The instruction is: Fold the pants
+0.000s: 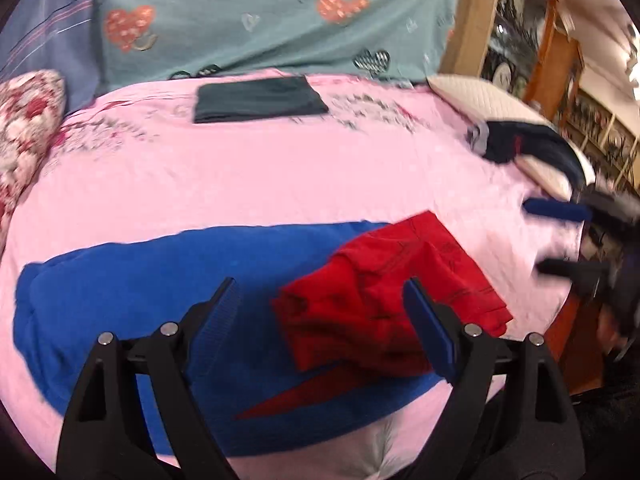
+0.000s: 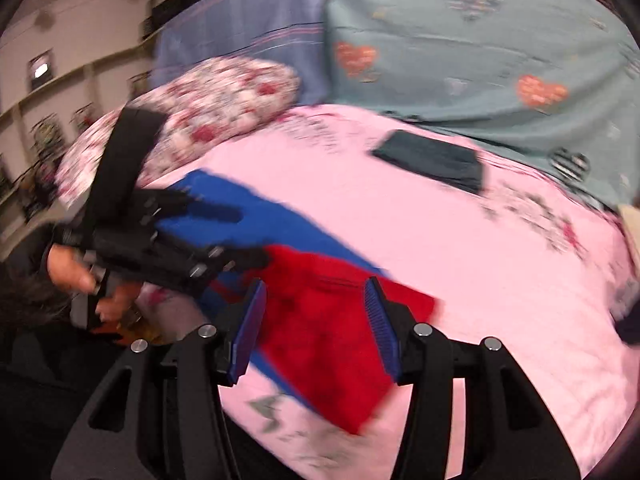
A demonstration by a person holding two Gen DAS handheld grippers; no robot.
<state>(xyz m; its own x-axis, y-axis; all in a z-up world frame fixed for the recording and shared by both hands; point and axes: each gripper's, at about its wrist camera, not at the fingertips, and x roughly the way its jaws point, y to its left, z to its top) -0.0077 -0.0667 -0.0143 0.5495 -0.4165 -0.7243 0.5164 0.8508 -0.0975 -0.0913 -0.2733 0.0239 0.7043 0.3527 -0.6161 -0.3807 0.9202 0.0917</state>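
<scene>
While your left gripper (image 1: 320, 320) hangs above the near edge of the bed, its blue-padded fingers (image 1: 222, 316) are spread wide with nothing between them, and the red pants (image 1: 392, 300) lie beneath and ahead of them. The pants are bunched, resting partly on a blue garment (image 1: 132, 300) spread flat across the pink bedsheet (image 1: 240, 184); a thin red corner of fabric trails toward you over the blue cloth. From the right wrist view, your right gripper (image 2: 316, 328) is likewise parted, empty, and poised over the same red pants (image 2: 332, 344), whose nearer portion lies on the pink bedsheet (image 2: 460, 260) while the farther part overlaps the blue garment (image 2: 256, 216). That view also shows your left gripper (image 2: 208, 232) at the left, blurred, over the blue cloth, with your left hand (image 2: 72, 268) gripping its handle. In the left wrist view your right gripper (image 1: 560, 240) appears at the right edge, blurred, one blue pad visible.

Farther back, a dark folded garment (image 1: 258, 98) lies flat on the sheet near a teal heart-print cloth (image 1: 280, 16). A floral pillow (image 1: 28, 128) sits at the left edge, and a dark navy garment (image 1: 528, 144) rests on a white quilted pillow (image 1: 476, 92) at the right.
</scene>
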